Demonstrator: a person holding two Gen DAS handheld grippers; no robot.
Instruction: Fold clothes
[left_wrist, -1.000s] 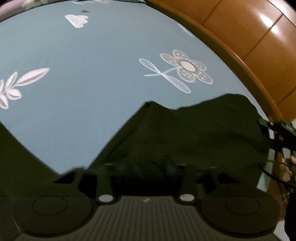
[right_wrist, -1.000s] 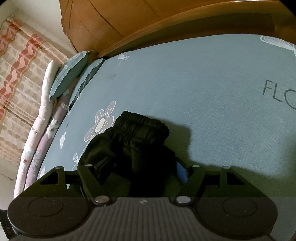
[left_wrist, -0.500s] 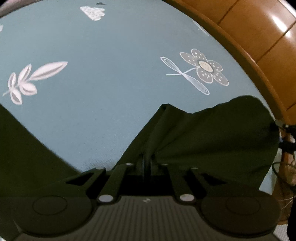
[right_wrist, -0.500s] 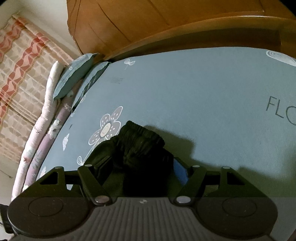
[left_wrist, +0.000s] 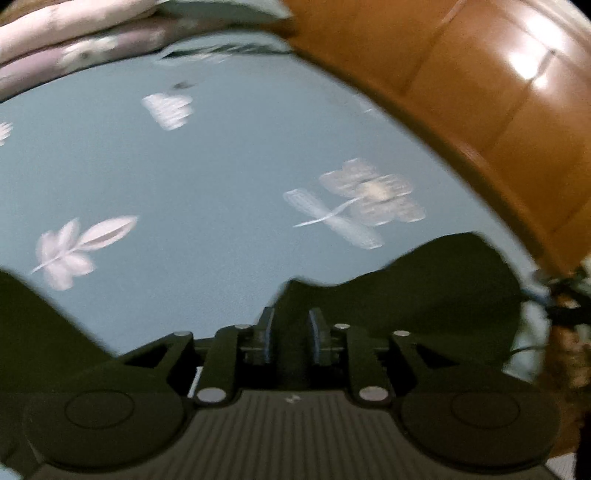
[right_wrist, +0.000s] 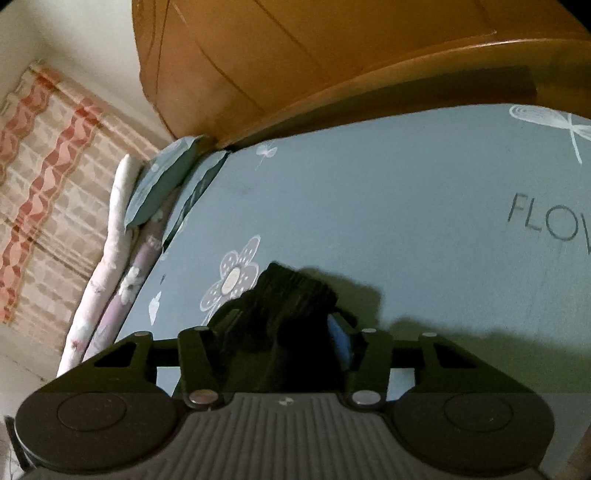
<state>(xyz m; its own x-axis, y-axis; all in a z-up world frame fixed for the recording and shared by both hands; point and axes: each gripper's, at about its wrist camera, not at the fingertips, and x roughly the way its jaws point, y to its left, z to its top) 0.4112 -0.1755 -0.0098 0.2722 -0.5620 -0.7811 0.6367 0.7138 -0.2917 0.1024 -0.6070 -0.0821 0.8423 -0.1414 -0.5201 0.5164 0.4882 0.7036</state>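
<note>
Left gripper (left_wrist: 290, 328) clamped on dark trousers (left_wrist: 436, 291) near wooden bed frame (left_wrist: 480, 110). Right gripper (right_wrist: 282, 332) pinching bunched waistband (right_wrist: 295, 291). Wide bare blue sheet (right_wrist: 406, 229) ahead.

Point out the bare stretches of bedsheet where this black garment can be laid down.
Bare bedsheet lies between the wooden headboard, the "FLOW" lettering and the pillows. Crowded: near each claw, left and right, where the black garment bunches beside the flower print.
</note>
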